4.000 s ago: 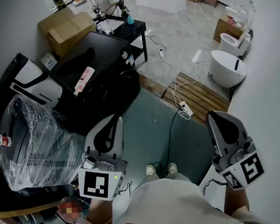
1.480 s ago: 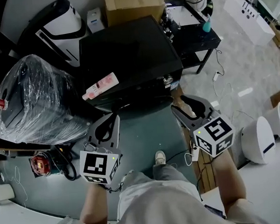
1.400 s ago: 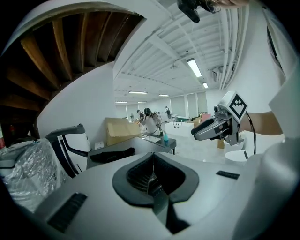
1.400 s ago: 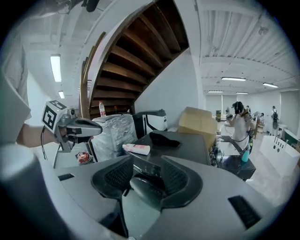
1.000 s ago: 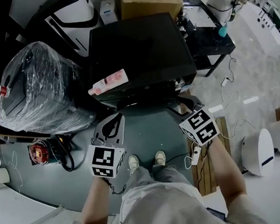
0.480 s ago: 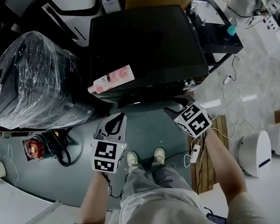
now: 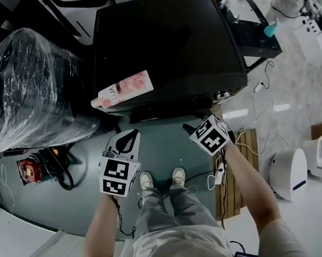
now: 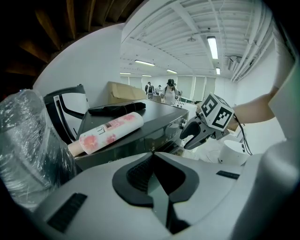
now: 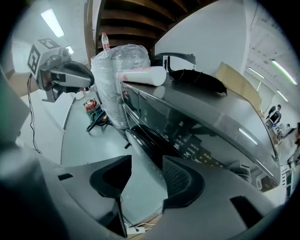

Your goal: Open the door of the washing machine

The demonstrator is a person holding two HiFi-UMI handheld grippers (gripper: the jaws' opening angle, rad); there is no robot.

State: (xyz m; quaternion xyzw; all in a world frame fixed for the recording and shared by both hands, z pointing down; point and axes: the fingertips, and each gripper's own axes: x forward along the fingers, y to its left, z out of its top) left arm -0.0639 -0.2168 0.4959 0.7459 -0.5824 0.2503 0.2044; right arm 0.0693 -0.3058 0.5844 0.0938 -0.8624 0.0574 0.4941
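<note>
The black washing machine (image 7: 166,48) fills the top middle of the head view, with a pink bottle (image 7: 122,89) lying on its lid. Its round dark door (image 9: 150,138) on the front looks closed in the right gripper view. My right gripper (image 7: 194,126) is open just in front of the machine's front right; the door's rim shows in the gap between its jaws (image 9: 147,164), and I cannot tell whether they touch it. My left gripper (image 7: 128,144) hangs shut and empty in front of the machine's left part, its tips together (image 8: 152,157).
A plastic-wrapped appliance (image 7: 32,90) stands left of the machine and a black side table (image 7: 256,33) to its right. A power strip with cables (image 7: 219,173), a wooden pallet (image 7: 245,147) and a white bin (image 7: 288,171) lie right. The person's feet (image 7: 162,180) stand on the floor.
The right gripper has moved left and closer to the machine's front. The head view has shifted over the machine. The left gripper has stayed shut near the front left.
</note>
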